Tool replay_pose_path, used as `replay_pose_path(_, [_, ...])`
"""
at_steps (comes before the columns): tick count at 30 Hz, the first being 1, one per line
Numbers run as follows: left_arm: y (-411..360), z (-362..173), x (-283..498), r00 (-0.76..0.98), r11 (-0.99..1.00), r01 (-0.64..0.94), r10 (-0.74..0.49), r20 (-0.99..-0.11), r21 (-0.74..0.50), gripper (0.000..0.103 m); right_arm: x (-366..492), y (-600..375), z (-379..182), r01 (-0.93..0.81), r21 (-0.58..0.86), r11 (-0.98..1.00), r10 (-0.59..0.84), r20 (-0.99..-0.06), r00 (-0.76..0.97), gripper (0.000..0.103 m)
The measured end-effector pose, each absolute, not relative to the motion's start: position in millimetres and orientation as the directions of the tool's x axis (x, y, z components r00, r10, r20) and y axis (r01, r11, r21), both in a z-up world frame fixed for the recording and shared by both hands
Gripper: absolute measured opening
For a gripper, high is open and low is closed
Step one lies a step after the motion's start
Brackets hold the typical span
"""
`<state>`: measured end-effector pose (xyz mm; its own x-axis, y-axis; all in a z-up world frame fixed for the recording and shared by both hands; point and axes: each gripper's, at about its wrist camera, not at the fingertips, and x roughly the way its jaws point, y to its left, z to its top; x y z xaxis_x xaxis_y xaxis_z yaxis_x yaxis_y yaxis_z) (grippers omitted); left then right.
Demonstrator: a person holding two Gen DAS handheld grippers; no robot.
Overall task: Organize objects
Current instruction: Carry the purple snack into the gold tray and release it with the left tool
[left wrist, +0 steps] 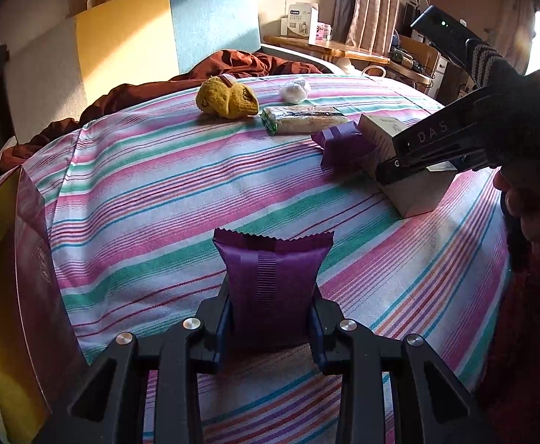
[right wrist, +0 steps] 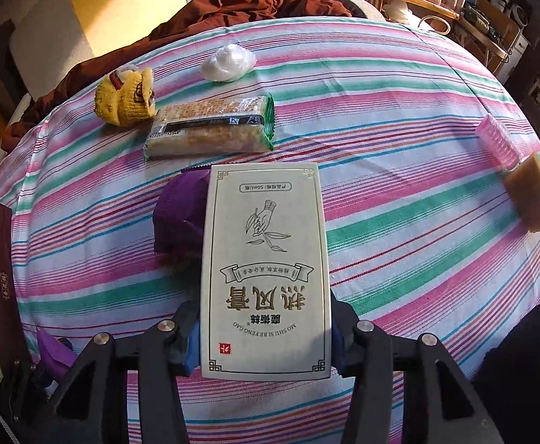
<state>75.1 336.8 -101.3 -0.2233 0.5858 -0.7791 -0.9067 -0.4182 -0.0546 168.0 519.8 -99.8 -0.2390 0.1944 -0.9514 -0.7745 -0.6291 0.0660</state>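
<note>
Two tongs (left wrist: pixel 270 327), each around one package (left wrist: pixel 272 264).

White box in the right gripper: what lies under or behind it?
Beside and partly under the white box lies a purple packet; how far it reaches beneath is covered. Beyond it lies a cracker pack.

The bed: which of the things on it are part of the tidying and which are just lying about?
In the job:
purple packet, in left gripper
white box, in right gripper
cracker pack
yellow knit
white bundle
second purple packet

Lying about:
brown blanket
wooden table
</note>
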Motion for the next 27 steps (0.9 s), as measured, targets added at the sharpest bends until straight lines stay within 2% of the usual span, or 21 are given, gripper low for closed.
replay_pose_path(6, [333,-95,76,-0.213,-0.427,-0.902,0.571,-0.792,-0.065,0.033,168,522,-100,-0.77,0.068,-0.634,0.198,-0.949,-0.247,0.051])
replay_pose_path(18, [297,-58,75,-0.217,-0.459,-0.88,0.616,-0.758,-0.122,0.033,163,522,-100,-0.759,0.069,-0.648,0.195,-0.948,-0.252,0.051])
replay_pose_path(27, [253,-15,38,-0.323,-0.583,-0.8,0.62,-0.715,-0.143,0.034,161,523,-100,-0.743,0.071,-0.665,0.187,-0.948,-0.259,0.051])
